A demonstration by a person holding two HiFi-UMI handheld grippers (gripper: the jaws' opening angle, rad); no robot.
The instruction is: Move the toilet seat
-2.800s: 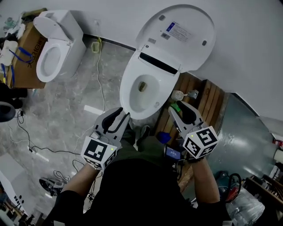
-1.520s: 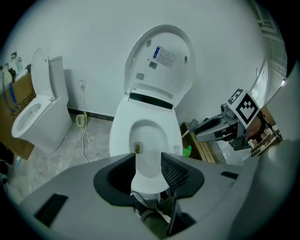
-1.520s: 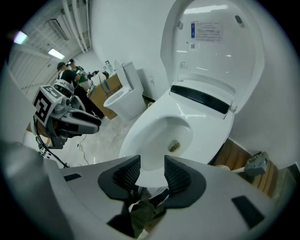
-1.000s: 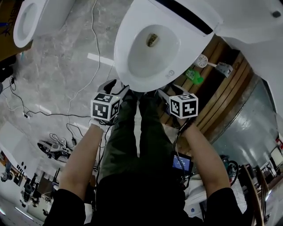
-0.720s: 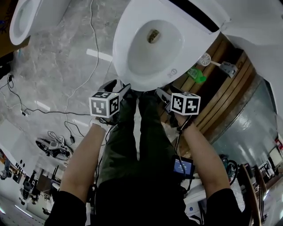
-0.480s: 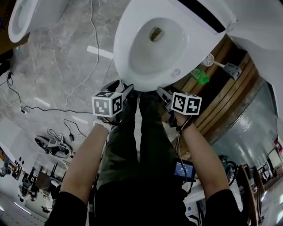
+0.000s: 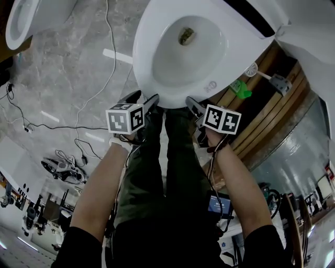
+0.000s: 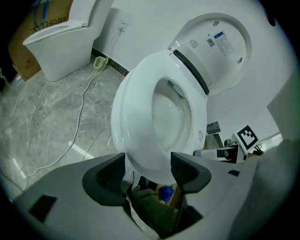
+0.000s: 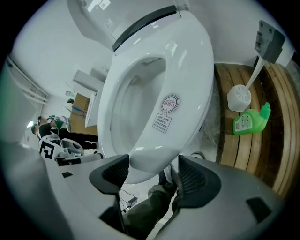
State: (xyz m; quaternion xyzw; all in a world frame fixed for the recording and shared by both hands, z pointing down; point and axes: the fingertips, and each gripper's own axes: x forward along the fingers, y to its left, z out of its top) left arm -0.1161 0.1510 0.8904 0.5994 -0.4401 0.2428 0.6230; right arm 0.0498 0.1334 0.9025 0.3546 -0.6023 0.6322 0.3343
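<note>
The white toilet seat (image 7: 144, 63) lies flat on the bowl, with the lid (image 7: 309, 15) standing up behind it. My left gripper (image 7: 145, 99) is at the seat's front rim, left of centre. Its jaws are opening, and the rim (image 8: 136, 140) shows between the pads without being pressed. My right gripper (image 7: 194, 107) is at the front rim, right of centre. Its jaws are opening too, with the seat's front edge (image 9: 150, 159) between them, also not pressed. A round sticker (image 9: 169, 104) sits on the seat.
A second toilet (image 7: 21, 15) stands at the far left beside a cardboard box (image 8: 33, 47). White cables (image 7: 112, 31) run over the marble floor. Right of the bowl are wooden boards (image 7: 272, 120), a green bottle (image 9: 248, 121) and a toilet brush (image 9: 239, 96). The person's legs (image 7: 167, 157) are below.
The head view has leaned in over the bowl. Both grippers have risen a little toward the seat's front rim, and their jaws stand wider apart than a second ago.
</note>
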